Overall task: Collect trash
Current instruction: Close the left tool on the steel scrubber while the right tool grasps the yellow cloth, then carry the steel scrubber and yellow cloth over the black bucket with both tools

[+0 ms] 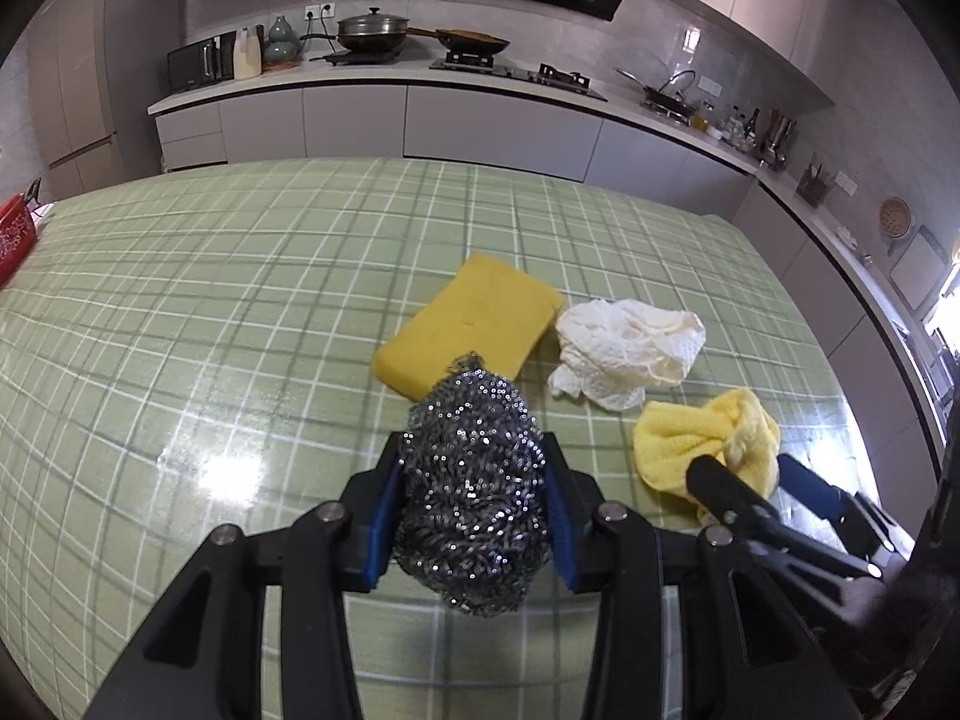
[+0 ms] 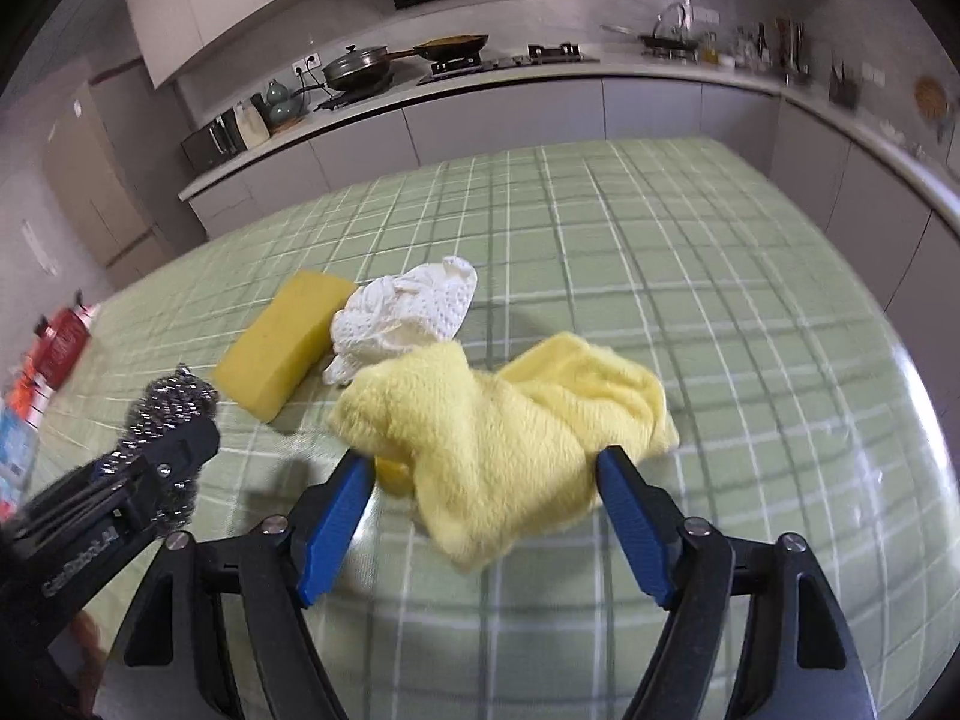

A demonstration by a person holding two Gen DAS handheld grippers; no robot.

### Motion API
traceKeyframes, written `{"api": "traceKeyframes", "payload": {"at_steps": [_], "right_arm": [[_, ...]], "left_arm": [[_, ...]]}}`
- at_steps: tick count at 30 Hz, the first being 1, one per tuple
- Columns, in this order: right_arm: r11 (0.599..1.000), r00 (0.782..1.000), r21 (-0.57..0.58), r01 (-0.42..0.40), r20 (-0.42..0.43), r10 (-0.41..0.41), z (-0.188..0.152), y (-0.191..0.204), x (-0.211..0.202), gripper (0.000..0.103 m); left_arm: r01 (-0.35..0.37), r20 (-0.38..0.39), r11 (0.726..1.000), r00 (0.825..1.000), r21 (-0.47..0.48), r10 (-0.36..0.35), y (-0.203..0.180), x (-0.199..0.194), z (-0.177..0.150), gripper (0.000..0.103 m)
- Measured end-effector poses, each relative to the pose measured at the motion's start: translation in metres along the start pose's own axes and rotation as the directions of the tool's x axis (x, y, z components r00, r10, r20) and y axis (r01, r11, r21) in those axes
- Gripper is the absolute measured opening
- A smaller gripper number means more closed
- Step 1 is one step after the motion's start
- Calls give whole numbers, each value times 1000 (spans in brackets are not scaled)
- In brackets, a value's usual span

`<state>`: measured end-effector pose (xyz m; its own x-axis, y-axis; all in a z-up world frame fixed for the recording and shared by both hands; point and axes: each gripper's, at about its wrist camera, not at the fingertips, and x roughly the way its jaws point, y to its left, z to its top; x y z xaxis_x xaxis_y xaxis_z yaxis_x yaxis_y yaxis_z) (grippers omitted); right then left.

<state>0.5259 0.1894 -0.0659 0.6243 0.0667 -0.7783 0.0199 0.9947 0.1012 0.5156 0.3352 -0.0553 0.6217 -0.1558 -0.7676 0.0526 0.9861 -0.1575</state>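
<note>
My left gripper [image 1: 474,450] is shut on a steel wool scrubber [image 1: 474,486] and holds it just above the green checked table [image 1: 180,330]; it also shows in the right wrist view [image 2: 162,414]. My right gripper [image 2: 483,462] is open, its jaws on either side of a yellow cloth [image 2: 498,426] lying on the table; the cloth also shows in the left wrist view [image 1: 690,432]. A crumpled white paper towel [image 1: 624,348] [image 2: 402,312] and a yellow sponge [image 1: 474,318] [image 2: 282,342] lie just beyond.
A red packet [image 1: 15,240] lies at the table's left edge. Kitchen counters [image 1: 384,84] with pots and a stove run behind the table. The right gripper's fingers [image 1: 720,486] reach into the left wrist view at the cloth.
</note>
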Motion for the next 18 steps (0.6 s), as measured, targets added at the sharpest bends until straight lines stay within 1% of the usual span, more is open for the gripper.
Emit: {"api": "traceKeyframes", "payload": {"at_steps": [2, 3, 5, 6, 7, 9, 13, 18], "right_arm": [[999, 999, -30, 33, 13, -33, 2, 4, 6, 82], [999, 999, -38, 31, 13, -30, 2, 4, 11, 81], [999, 999, -35, 33, 0, -33, 1, 1, 18, 60], [999, 999, -31, 32, -8, -33, 0, 0, 21, 57], [999, 1000, -28, 30, 2, -30, 0, -1, 20, 52], [1000, 1000, -5, 8, 2, -8, -1, -6, 18, 47], [999, 999, 44, -11, 34, 10, -8, -20, -1, 46], [998, 997, 70, -9, 75, 4, -25, -26, -41, 46]], "left_arm": [[-4, -4, 1000, 1000, 0, 4, 0, 1, -1, 43], [-6, -6, 1000, 1000, 1, 6, 0, 1, -1, 43], [-11, -8, 1000, 1000, 5, 11, 0, 0, -3, 43], [-12, -9, 1000, 1000, 7, 12, -1, 0, -3, 43], [-12, -8, 1000, 1000, 9, 12, -1, -1, -4, 43], [-11, -6, 1000, 1000, 13, 11, -1, -4, -6, 43], [5, 9, 1000, 1000, 27, -5, -4, -19, -12, 43], [40, 34, 997, 999, 62, -42, -11, -44, -23, 43]]}}
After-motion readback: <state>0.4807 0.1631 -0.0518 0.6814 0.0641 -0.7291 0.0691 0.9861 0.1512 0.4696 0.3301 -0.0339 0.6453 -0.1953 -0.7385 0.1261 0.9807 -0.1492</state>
